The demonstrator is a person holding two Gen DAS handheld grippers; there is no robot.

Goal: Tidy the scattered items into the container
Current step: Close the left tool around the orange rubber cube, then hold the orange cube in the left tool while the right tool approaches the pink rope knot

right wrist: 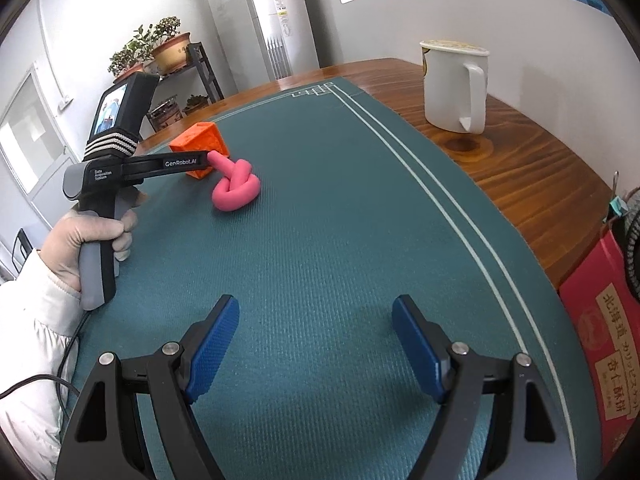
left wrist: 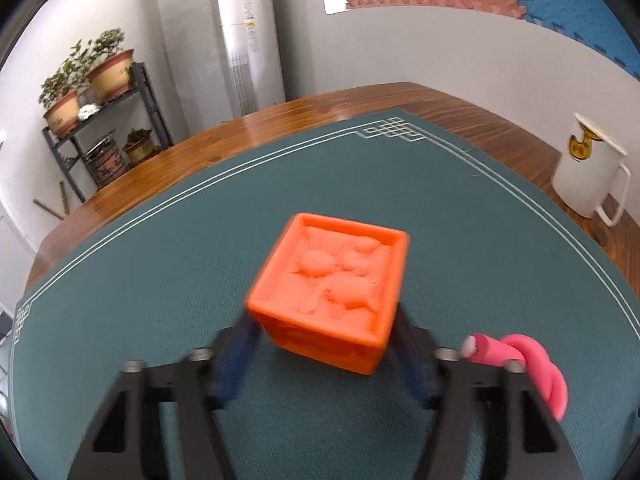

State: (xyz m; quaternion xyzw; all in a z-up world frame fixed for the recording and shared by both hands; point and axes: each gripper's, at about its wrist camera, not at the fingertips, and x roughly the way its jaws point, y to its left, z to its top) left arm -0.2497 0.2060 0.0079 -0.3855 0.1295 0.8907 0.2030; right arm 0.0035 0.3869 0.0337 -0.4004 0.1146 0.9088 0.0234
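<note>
An orange cube (left wrist: 332, 288) with a raised relief on its top face sits between the blue pads of my left gripper (left wrist: 326, 338), which is shut on it just above the green mat; the view is blurred. The cube also shows in the right wrist view (right wrist: 199, 148), held by the left gripper (right wrist: 204, 160). A pink knotted toy (right wrist: 236, 186) lies on the mat right beside the cube, and in the left wrist view (left wrist: 532, 368) it is at the lower right. My right gripper (right wrist: 316, 344) is open and empty over the mat, well short of both.
A white mug (right wrist: 454, 88) stands on the wooden table (right wrist: 532, 168) beyond the mat's right edge; it also shows in the left wrist view (left wrist: 588, 168). A red box (right wrist: 600, 344) sits at the far right. A green mat (right wrist: 340, 240) covers the table.
</note>
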